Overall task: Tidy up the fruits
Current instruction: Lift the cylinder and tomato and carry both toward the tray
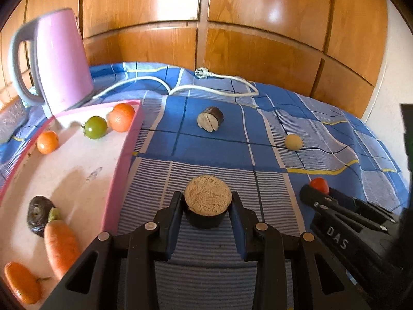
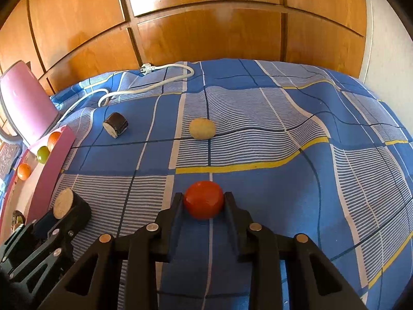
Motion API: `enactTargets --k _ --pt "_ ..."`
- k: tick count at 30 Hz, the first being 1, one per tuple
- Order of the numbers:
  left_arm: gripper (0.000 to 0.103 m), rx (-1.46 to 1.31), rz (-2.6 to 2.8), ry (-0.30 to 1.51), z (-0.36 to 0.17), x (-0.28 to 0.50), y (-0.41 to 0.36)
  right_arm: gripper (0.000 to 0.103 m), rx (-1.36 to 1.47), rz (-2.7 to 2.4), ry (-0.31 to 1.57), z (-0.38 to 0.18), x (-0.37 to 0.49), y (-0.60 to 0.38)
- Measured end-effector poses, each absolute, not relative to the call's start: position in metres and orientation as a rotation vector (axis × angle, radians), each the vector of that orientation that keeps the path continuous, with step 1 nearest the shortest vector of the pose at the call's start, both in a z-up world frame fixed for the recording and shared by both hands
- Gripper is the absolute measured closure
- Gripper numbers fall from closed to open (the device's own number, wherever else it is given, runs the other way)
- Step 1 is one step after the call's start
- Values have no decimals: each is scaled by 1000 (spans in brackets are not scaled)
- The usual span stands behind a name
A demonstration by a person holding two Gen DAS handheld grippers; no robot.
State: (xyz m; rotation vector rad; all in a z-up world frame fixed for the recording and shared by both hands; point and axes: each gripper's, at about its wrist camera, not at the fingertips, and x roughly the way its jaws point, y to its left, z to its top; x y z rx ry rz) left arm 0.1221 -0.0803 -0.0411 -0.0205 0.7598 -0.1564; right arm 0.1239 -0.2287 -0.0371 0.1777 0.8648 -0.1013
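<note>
Six pieces in pink tray [image 1: 124,165] — two oranges [image 1: 121,117], carrots [image 1: 60,248].

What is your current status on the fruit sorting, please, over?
Left gripper shut on eggplant chunk. Right gripper shut on red tomato. Pink tray to the left. Second eggplant piece and potato lie loose on the cloth.

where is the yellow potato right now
The potato lies loose on the blue cloth, straight ahead of the right tongs, right of the eggplant piece.
</note>
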Motion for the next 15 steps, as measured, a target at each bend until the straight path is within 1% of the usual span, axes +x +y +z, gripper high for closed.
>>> enactTargets --k 10,15 --pt "67 -11 -130 676 -25 89 -71 72 148 -63 867 -36 117 -219" --pt "67 -17 -120 668 -22 76 -65 72 158 -49 868 -35 113 -217"
